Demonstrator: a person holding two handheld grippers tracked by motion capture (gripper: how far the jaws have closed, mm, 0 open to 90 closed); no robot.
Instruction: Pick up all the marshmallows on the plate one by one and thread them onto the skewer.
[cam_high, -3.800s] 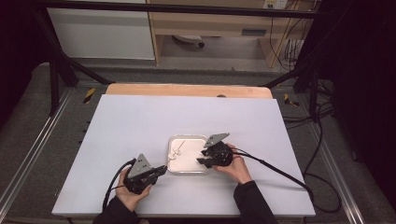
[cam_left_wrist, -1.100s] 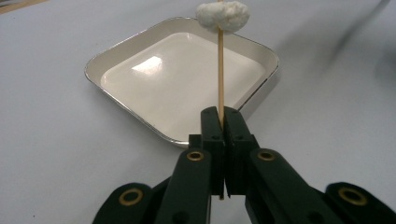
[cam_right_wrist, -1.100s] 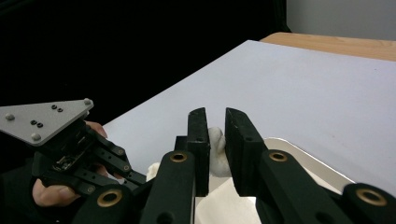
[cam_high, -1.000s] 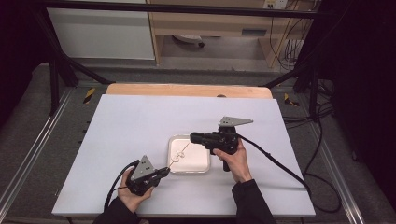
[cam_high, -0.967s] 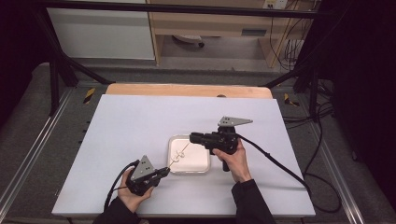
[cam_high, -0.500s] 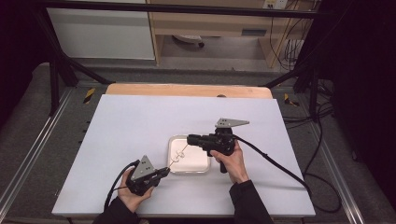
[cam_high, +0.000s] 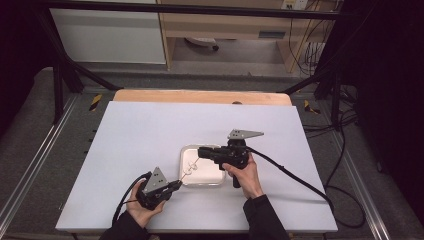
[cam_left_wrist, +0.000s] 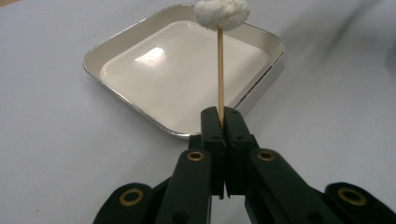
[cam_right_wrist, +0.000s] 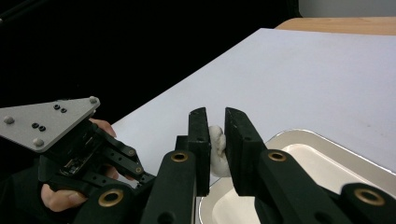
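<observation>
A broad white rectangular tabletop (cam_high: 150, 140) carries everything, and the landmark on it is a shallow, square white tray with rounded corners and a shiny metal rim (cam_high: 220, 181), which sits a little toward the person's side of the middle. The right gripper (cam_high: 201, 152), a black two-jaw tool with a grey three-cornered plate on top, is held level above the tray's far right part, its body and the hand gripping it lying off the tray's right edge, its jaws pointing left over the tray. In the right gripper view those jaws stand close together with a small white, lumpy, soft-looking piece (cam_right_wrist: 217, 150) pinched between their pads, just over the tray's rim. The left gripper (cam_high: 176, 184), also black with a grey plate, rests low at the tray's near left corner, well apart from the right one. Its jaws are closed tight on the lower end of a thin, pale wooden skewer (cam_left_wrist: 220, 74), which slants from that corner up over the tray. At the skewer's upper end sits a white, cauliflower-like lump (cam_left_wrist: 222, 13), above the tray's far rim in the left gripper view.
</observation>
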